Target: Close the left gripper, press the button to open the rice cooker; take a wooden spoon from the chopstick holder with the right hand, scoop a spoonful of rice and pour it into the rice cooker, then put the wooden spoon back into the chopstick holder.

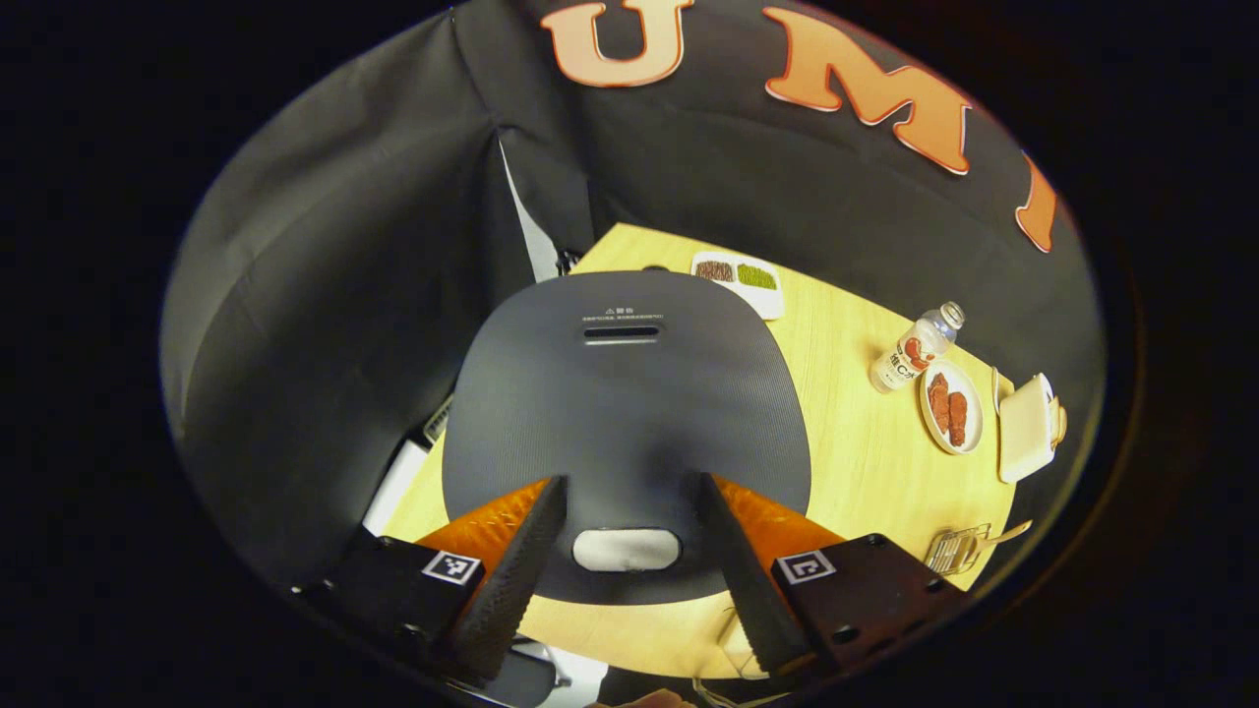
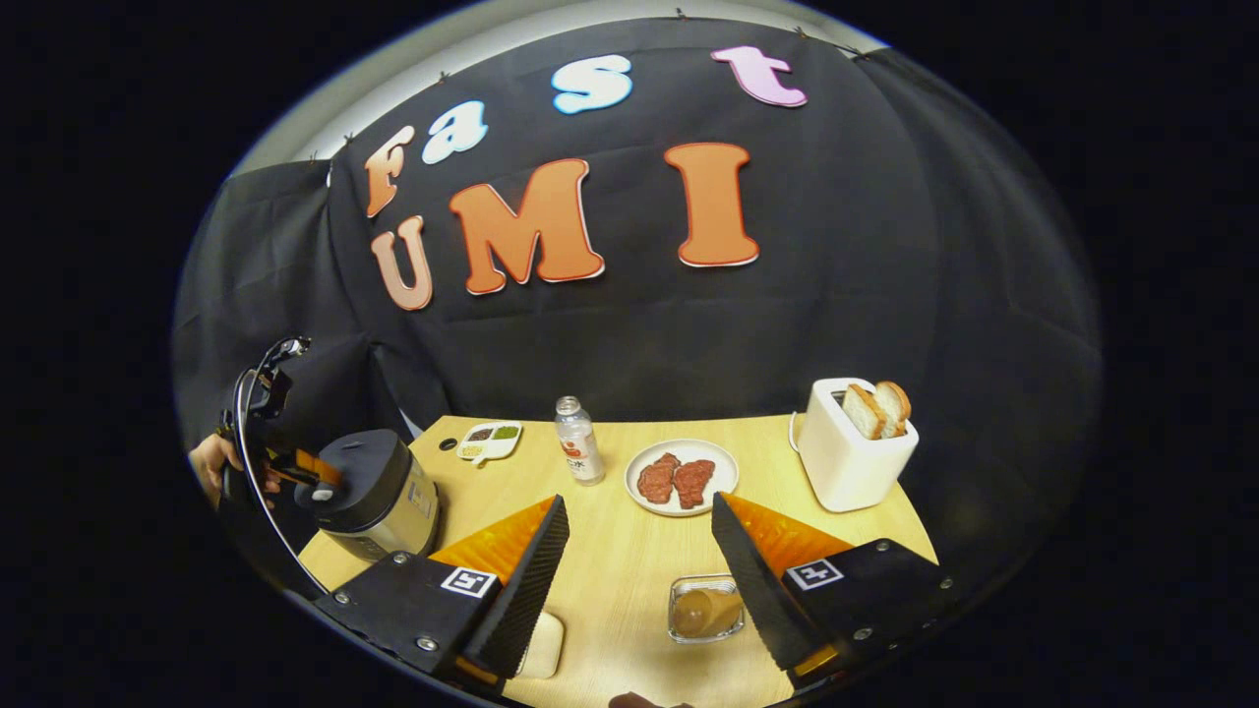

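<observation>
The rice cooker [image 1: 629, 393] has a dark grey lid that stands shut, with a pale oval button [image 1: 627, 549] at its front edge. My left gripper [image 1: 631, 482] hovers just above the lid, open, its fingers either side of the button. In the right gripper view the cooker [image 2: 379, 492] sits at the table's left end, with the left gripper [image 2: 305, 472] and a hand [image 2: 207, 462] over it. My right gripper [image 2: 639, 501] is open above the table, holding nothing. Below it a clear holder [image 2: 703, 610] contains a wooden spoon [image 2: 700, 612]; the same holder [image 1: 956, 549] shows at the right in the left gripper view.
On the wooden table [image 2: 610, 560] stand a white toaster [image 2: 851, 447] with bread, a plate of meat [image 2: 681, 477], a small bottle [image 2: 578, 441] and a white condiment dish [image 2: 489, 441]. A pale object [image 2: 539, 644] lies half hidden under my right gripper's left finger.
</observation>
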Action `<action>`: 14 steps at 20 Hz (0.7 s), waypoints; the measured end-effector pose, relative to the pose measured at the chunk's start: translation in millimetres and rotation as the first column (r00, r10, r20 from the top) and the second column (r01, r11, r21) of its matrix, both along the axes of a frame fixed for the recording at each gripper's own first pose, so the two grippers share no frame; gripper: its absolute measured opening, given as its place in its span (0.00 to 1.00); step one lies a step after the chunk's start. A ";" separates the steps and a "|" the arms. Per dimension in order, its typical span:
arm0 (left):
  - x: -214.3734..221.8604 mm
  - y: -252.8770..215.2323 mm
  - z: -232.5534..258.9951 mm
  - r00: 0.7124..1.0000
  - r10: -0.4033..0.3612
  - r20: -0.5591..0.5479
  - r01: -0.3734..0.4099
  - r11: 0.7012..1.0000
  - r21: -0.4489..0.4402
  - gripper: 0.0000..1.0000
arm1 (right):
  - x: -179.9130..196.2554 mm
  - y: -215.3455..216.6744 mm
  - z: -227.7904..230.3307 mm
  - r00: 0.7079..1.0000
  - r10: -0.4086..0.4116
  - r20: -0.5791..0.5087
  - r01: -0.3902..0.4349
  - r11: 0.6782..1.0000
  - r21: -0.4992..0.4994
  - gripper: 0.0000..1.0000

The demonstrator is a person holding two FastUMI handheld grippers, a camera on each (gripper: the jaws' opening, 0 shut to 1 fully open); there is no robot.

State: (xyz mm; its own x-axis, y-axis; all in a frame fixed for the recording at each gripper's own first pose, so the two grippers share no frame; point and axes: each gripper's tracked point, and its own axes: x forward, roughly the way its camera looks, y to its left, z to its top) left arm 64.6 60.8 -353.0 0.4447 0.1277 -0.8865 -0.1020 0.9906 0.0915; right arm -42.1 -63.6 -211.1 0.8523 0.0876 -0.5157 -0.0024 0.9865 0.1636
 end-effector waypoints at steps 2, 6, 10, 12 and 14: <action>-0.4 -5.8 33.2 0.990 -0.017 0.138 0.019 1.000 -0.012 0.95 | 14.1 15.9 18.9 0.998 0.022 0.059 -0.021 1.000 -0.020 0.92; 0.9 -14.7 120.8 0.898 -0.078 0.432 0.071 0.997 0.032 0.94 | 39.8 55.4 57.0 0.978 0.066 0.198 -0.050 0.995 -0.086 0.92; -9.5 -29.6 197.8 0.754 -0.126 0.644 0.116 0.991 0.058 0.93 | 42.9 96.7 84.4 0.956 0.132 0.263 -0.090 0.982 -0.168 0.91; -17.6 -29.8 218.7 0.692 -0.132 0.709 0.127 0.990 0.061 0.92 | 45.0 117.3 98.9 0.945 0.142 0.293 -0.095 0.981 -0.166 0.91; -30.9 -36.1 241.9 0.633 -0.139 0.762 0.139 0.988 0.064 0.92 | 44.7 134.9 110.3 0.937 0.135 0.321 -0.094 0.986 -0.139 0.90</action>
